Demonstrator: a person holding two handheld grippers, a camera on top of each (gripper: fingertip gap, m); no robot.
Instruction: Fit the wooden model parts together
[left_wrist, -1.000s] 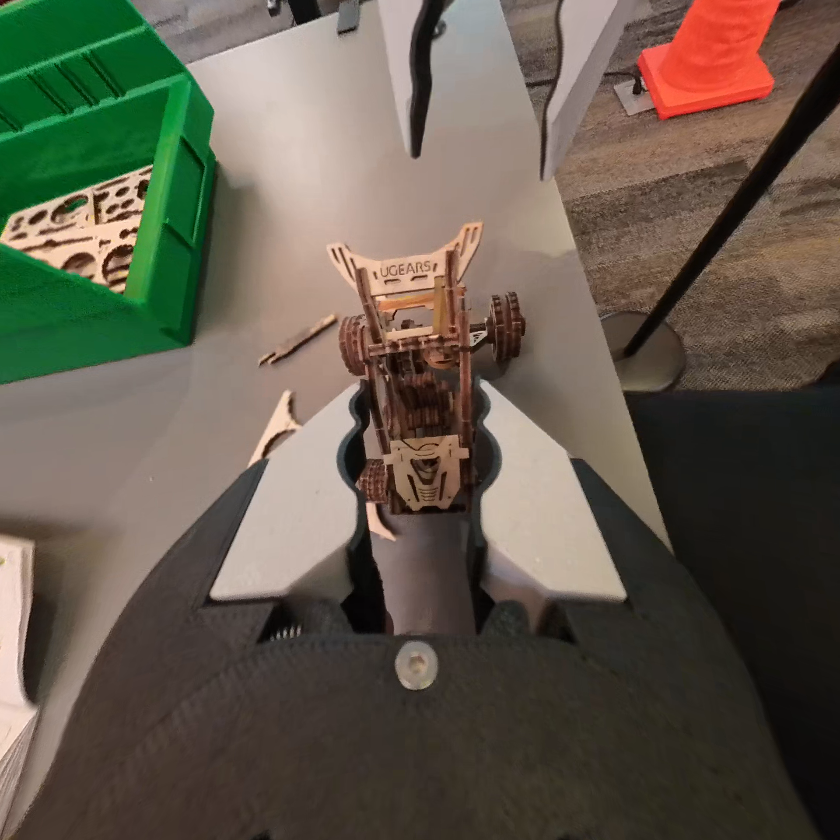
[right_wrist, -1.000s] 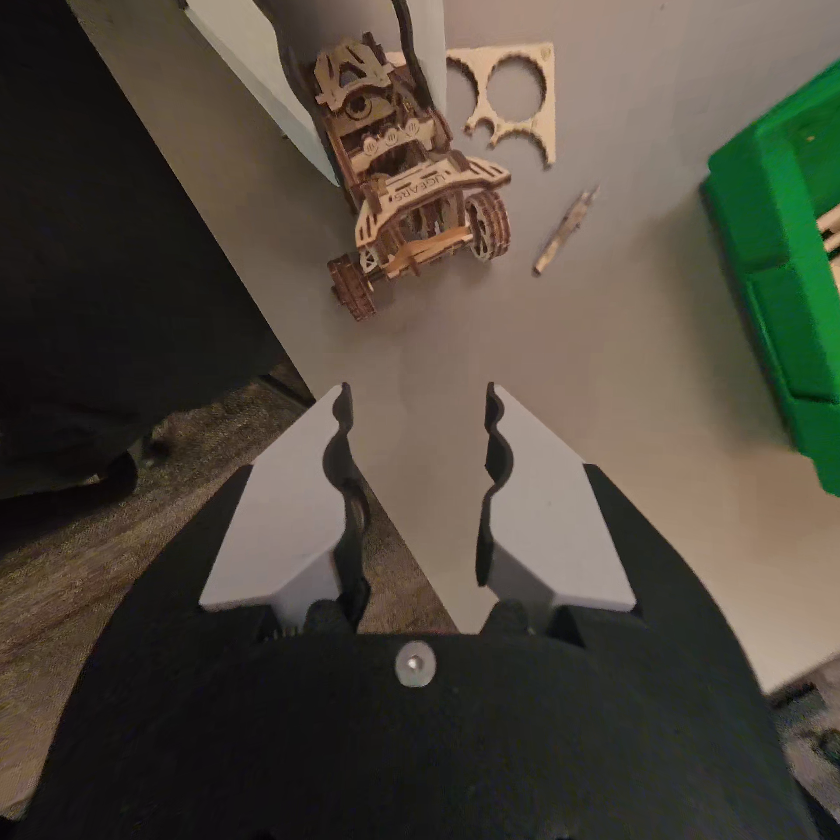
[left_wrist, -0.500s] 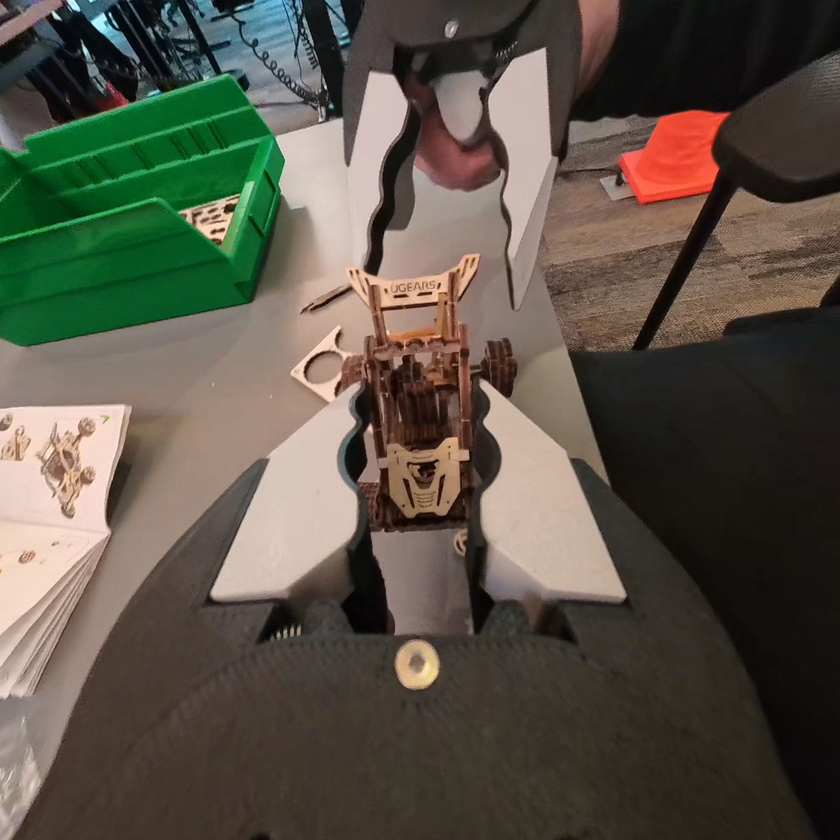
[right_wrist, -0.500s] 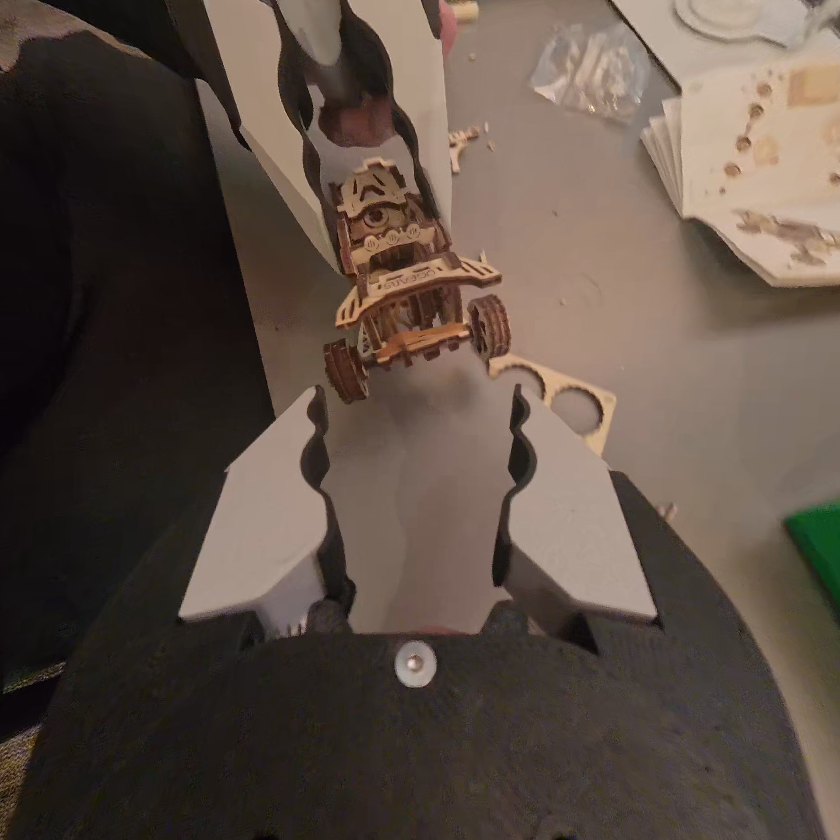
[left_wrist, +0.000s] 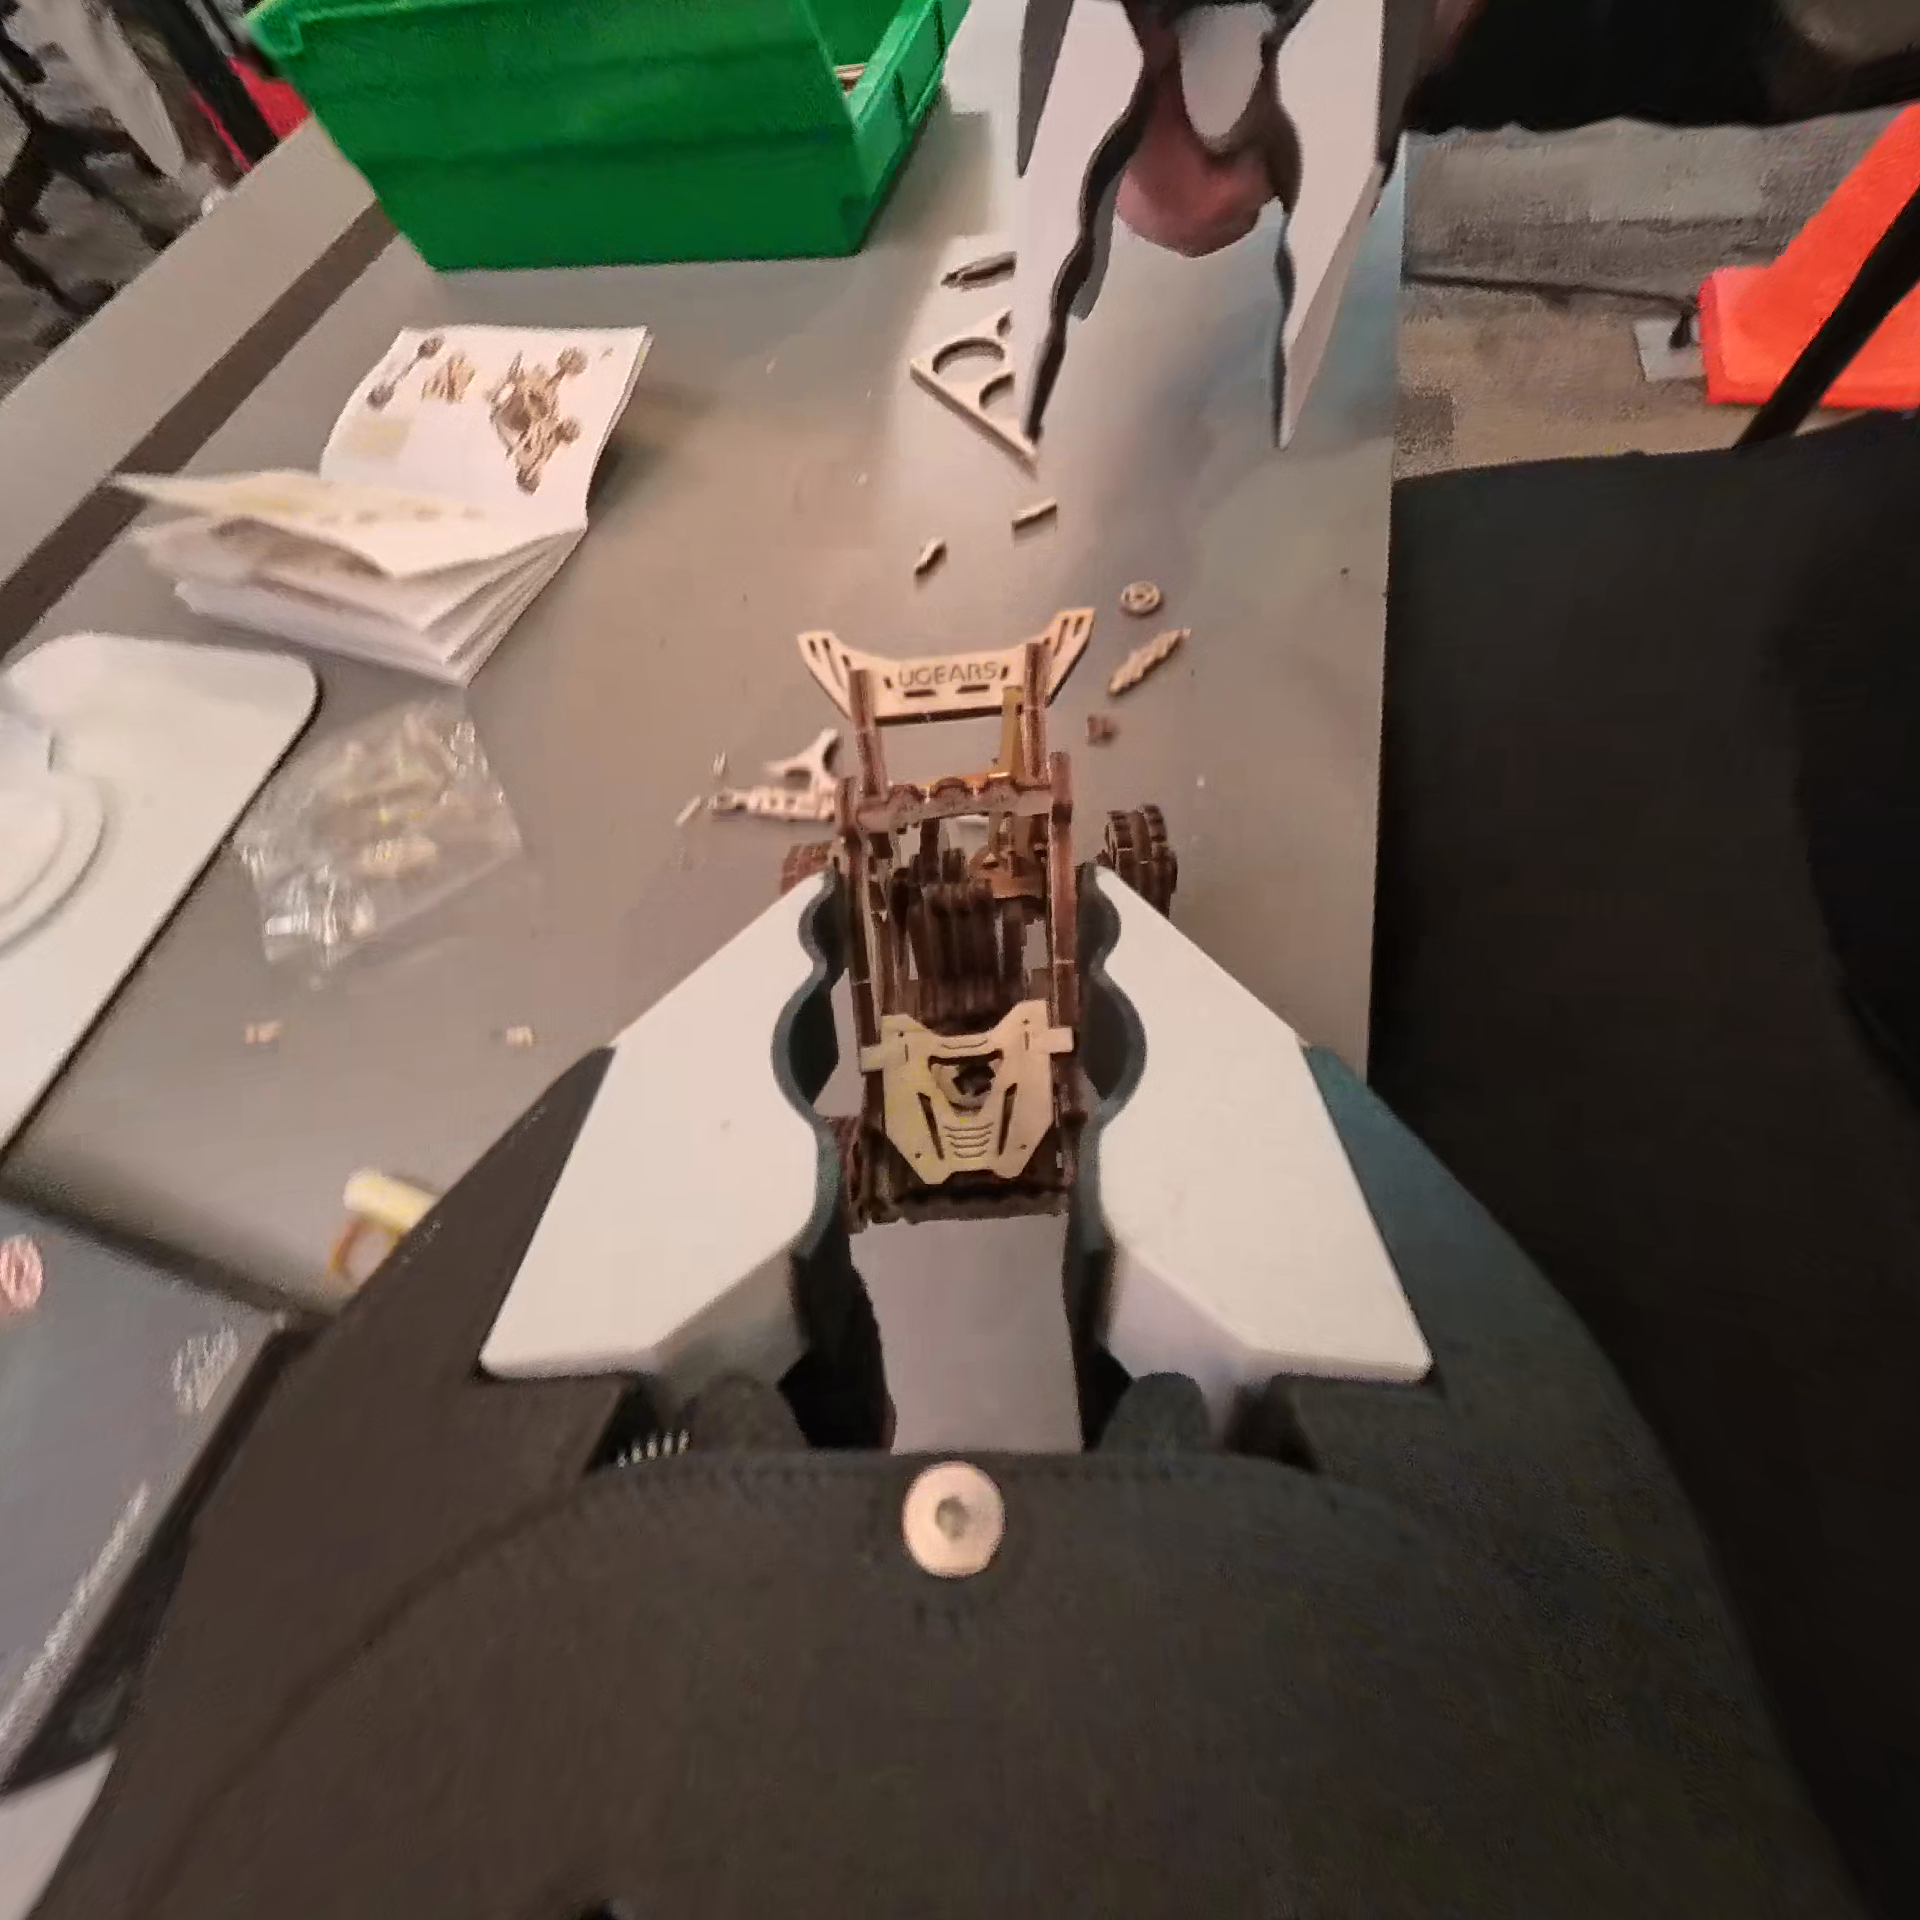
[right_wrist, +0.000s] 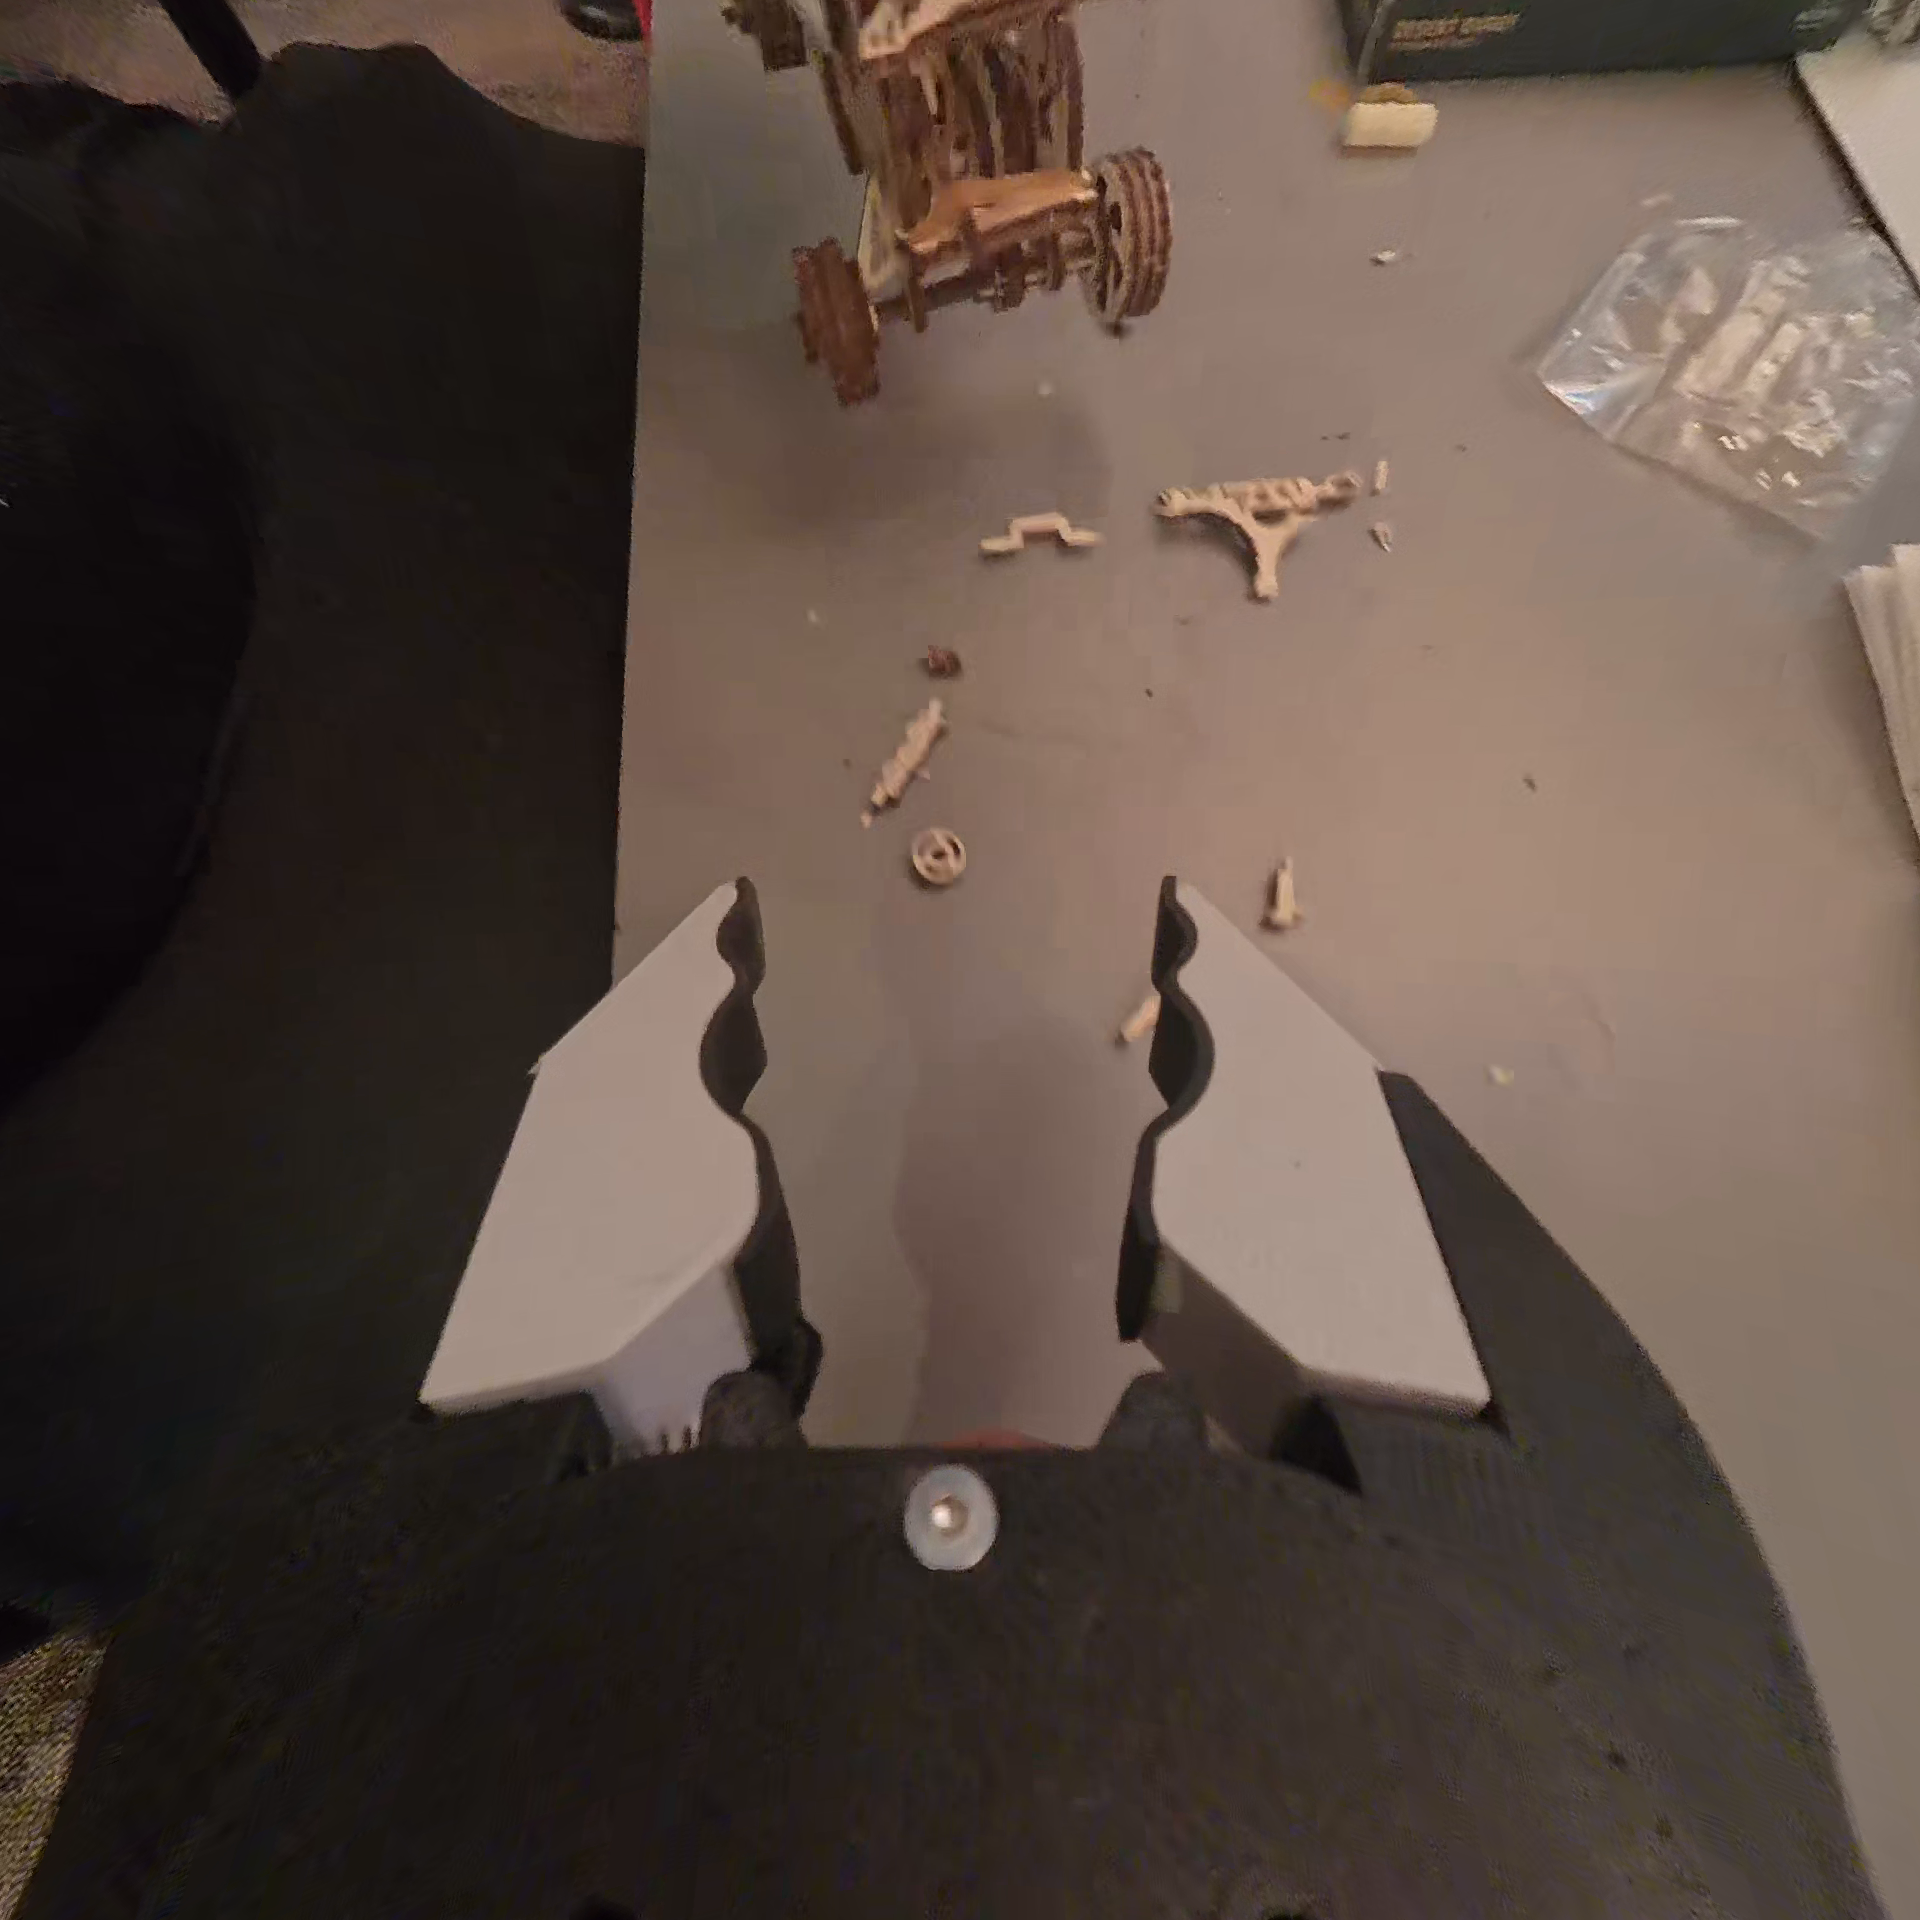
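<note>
My left gripper (left_wrist: 956, 894) is shut on a wooden model car (left_wrist: 961, 935), holding it by its body above the grey table (left_wrist: 644, 727), spoiler pointing away. The car also shows at the top of the right wrist view (right_wrist: 977, 177). My right gripper (right_wrist: 954, 894) is open and empty, low over the table near the edge; it shows far off in the left wrist view (left_wrist: 1153, 426). Small loose wooden parts lie ahead of it: a ring (right_wrist: 938, 856), a toothed stick (right_wrist: 909, 753), a stepped strip (right_wrist: 1039, 536) and a branched piece (right_wrist: 1262, 514).
A green bin (left_wrist: 623, 114), an open booklet (left_wrist: 416, 499), a plastic bag of parts (left_wrist: 384, 831) and a cut-out wooden sheet (left_wrist: 977, 384) lie on the table. A dark box (right_wrist: 1558, 31) and a black chair (left_wrist: 1662, 935) are near. An orange cone (left_wrist: 1829, 301) stands on the floor. The tips of one gripper are about 20 cm away from the tips of the other. Between my right fingertips and the toothed stick (right_wrist: 909, 753) there is roughly 6 cm. Look for it in the left wrist view (left_wrist: 1140, 656) too.
My left gripper has carried the car back along the table, away from the bin. My right gripper has drawn away from the car and now hangs over the loose parts.
</note>
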